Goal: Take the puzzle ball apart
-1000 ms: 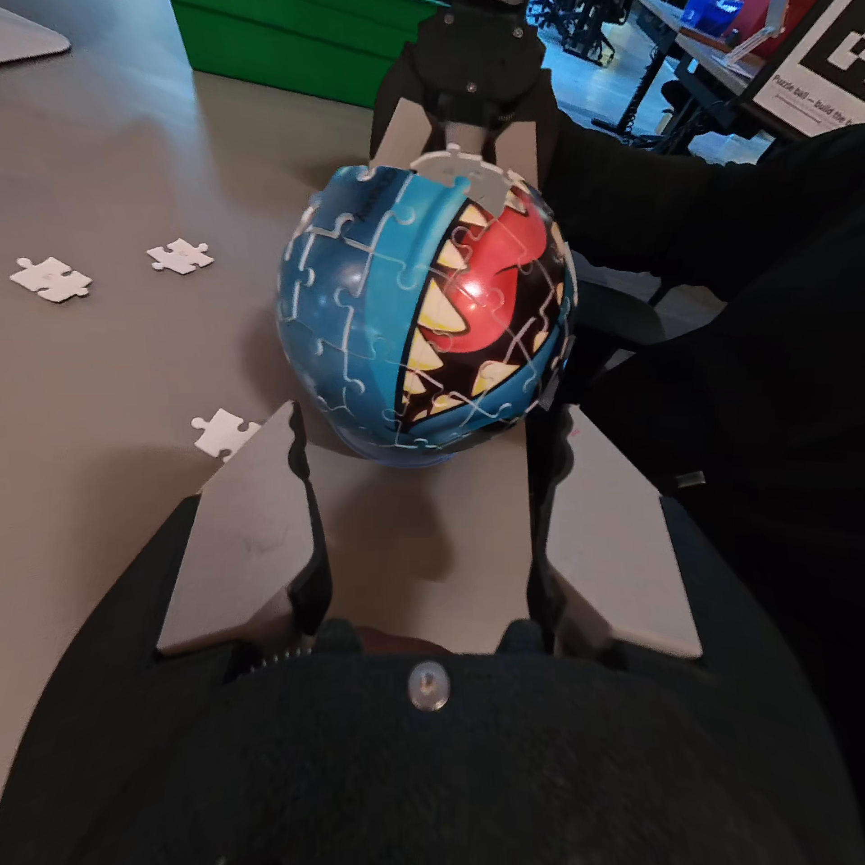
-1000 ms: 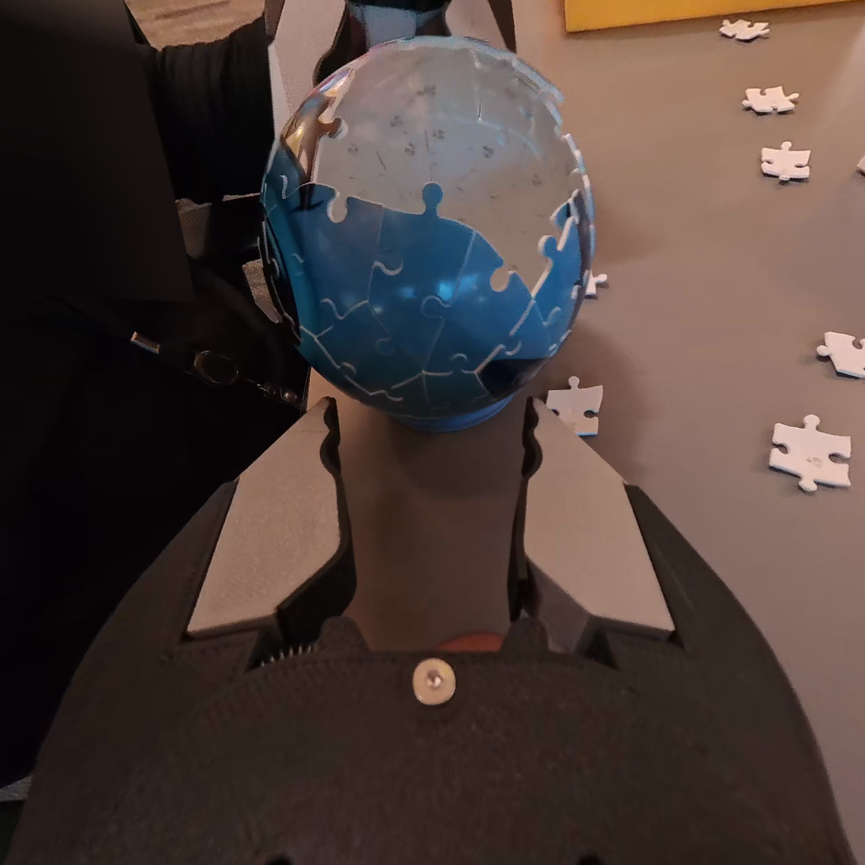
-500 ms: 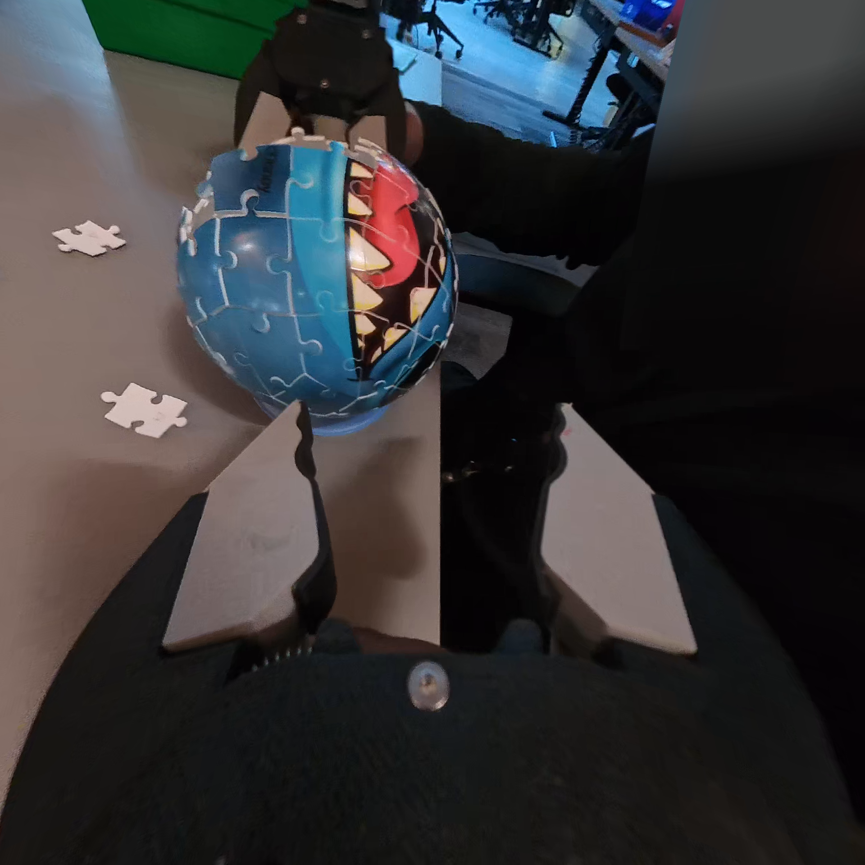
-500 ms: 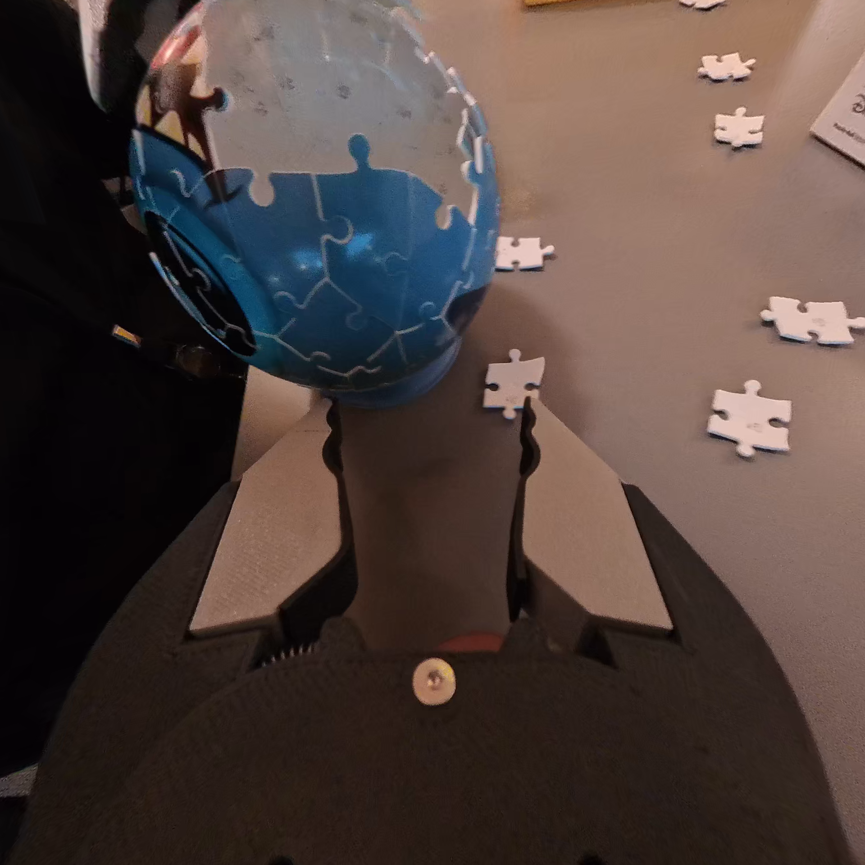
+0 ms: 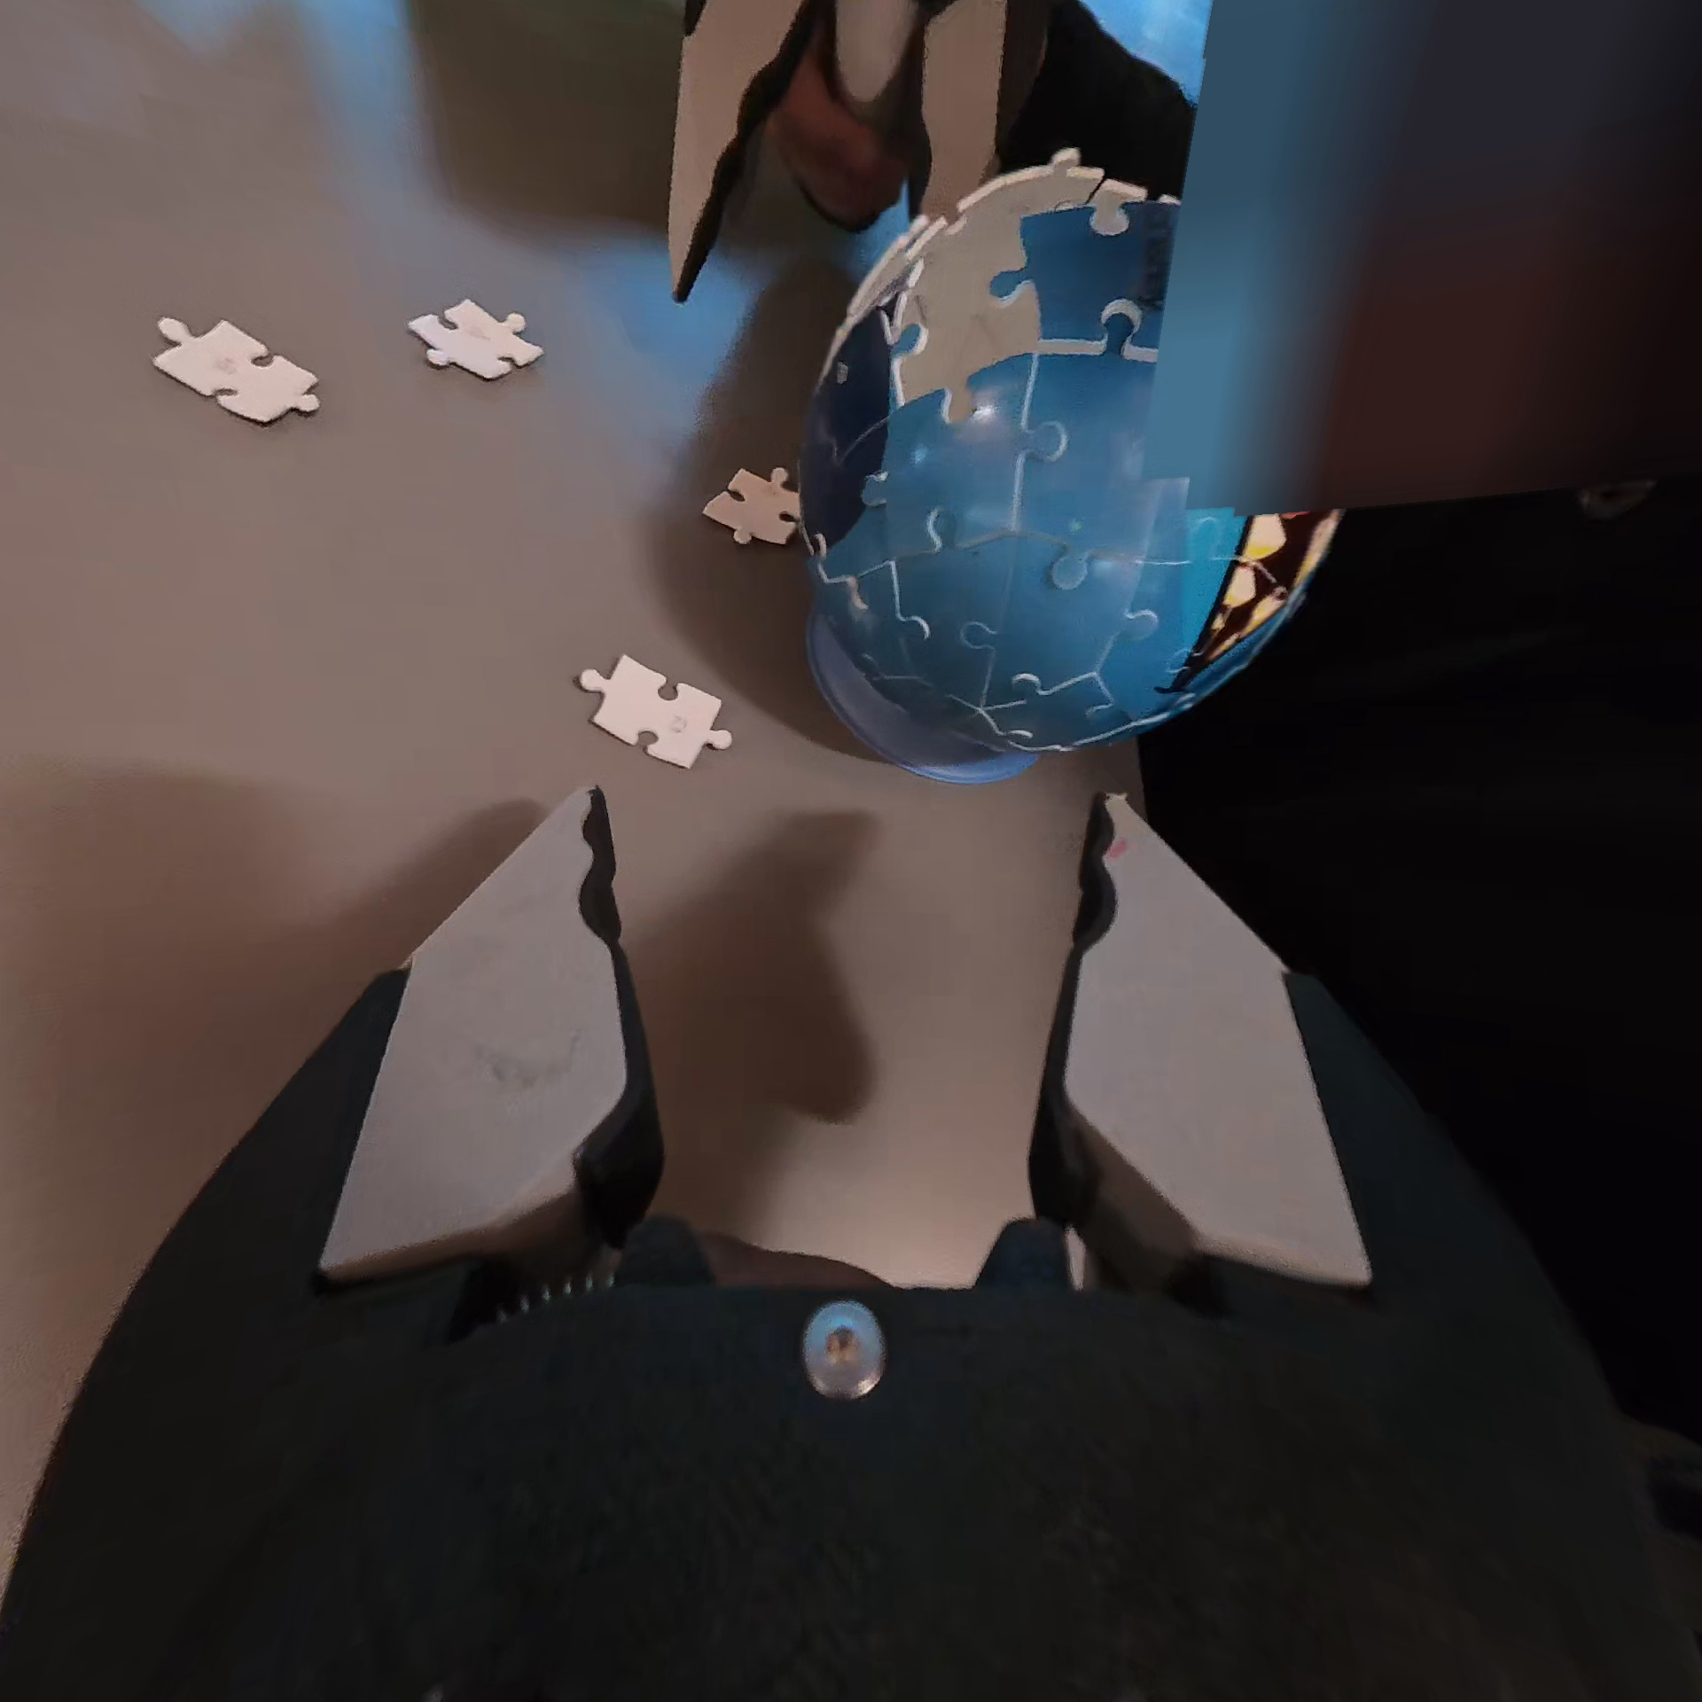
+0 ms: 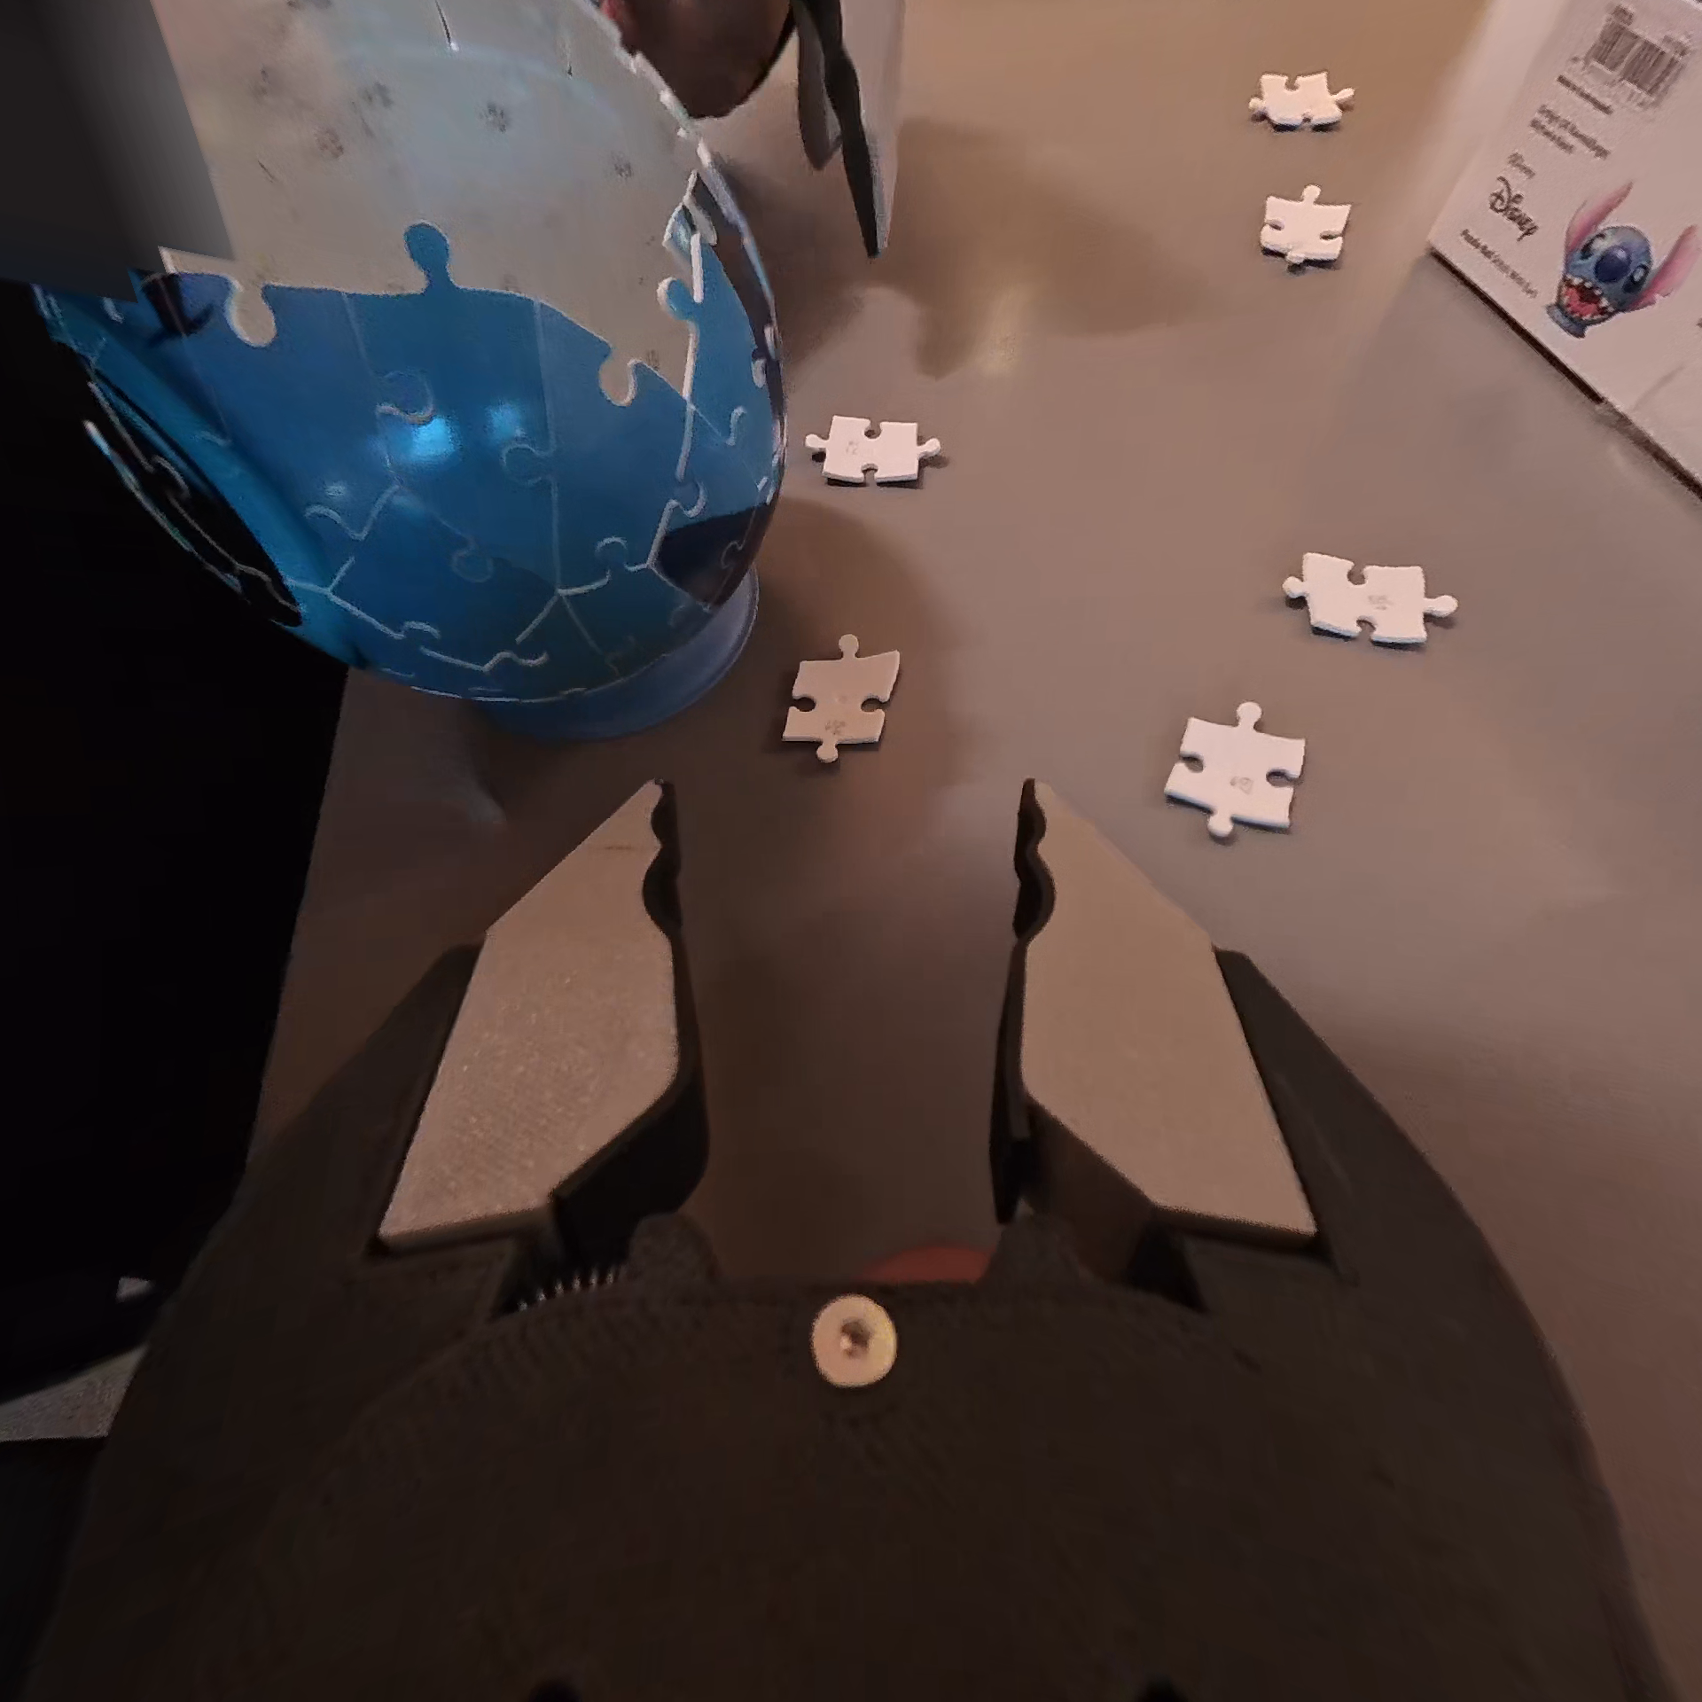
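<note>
The puzzle ball (image 5: 995, 553) is a blue sphere of curved pieces on a blue ring base, with its top pieces gone so the pale inside shows. It stands at the table's edge, right of centre in the left wrist view and at the upper left in the right wrist view (image 6: 479, 479). My left gripper (image 5: 847, 810) is open and empty, just short of the ball's base. My right gripper (image 6: 843, 792) is open and empty, to the right of the ball. Each gripper's fingers show at the top of the other's view.
Several loose white puzzle pieces lie face down on the grey table (image 6: 1059, 553), such as one (image 5: 656, 711) beside the ball and one (image 6: 1234, 774) right of my right gripper. A white puzzle box (image 6: 1602, 212) stands at the far right. A person in dark clothing stands at the table's edge. The grippers' ends are close to 20 centimeters from one another.
Both grippers have swung away from the ball toward the table. The ball has shifted to the right in the left wrist view and to the left in the right wrist view. More loose pieces show.
</note>
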The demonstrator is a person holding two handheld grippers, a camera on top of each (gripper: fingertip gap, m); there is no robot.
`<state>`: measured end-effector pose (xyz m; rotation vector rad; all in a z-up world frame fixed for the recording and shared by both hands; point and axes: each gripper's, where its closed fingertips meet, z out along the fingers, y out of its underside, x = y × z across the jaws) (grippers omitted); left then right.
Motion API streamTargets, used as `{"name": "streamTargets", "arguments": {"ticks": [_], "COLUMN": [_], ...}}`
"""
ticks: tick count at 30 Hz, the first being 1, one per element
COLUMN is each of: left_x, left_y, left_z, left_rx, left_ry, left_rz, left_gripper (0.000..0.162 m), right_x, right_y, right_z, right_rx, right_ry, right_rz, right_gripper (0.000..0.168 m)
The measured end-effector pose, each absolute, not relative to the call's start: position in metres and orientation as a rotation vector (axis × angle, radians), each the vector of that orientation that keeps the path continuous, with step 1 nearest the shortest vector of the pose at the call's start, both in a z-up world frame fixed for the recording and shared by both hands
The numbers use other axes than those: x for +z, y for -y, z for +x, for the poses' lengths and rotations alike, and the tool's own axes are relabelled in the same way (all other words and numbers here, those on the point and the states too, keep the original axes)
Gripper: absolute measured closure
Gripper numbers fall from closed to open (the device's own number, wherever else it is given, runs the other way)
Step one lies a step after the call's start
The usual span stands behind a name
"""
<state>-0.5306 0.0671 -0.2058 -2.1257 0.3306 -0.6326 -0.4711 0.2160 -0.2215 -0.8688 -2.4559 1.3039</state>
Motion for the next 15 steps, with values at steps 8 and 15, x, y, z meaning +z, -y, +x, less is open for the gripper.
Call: {"name": "streamTargets", "arguments": {"ticks": [8,15], "left_x": [-0.204,-0.205], "left_y": [-0.071,-0.078], "left_z": [-0.519,-0.5], "left_rx": [-0.702,-0.73], "left_ry": [-0.454,-0.464], "left_rz": [-2.097,-2.08], "left_gripper": [0.063,0.063], "right_x": [-0.247,-0.252], "right_y": [-0.194,-0.187], "right_z": [-0.487,-0.497], "right_rx": [1.112,1.098], "right_ry": [2.566,2.538], "right_rz": [-0.824,-0.875], "right_gripper": [0.111,0.141]}}
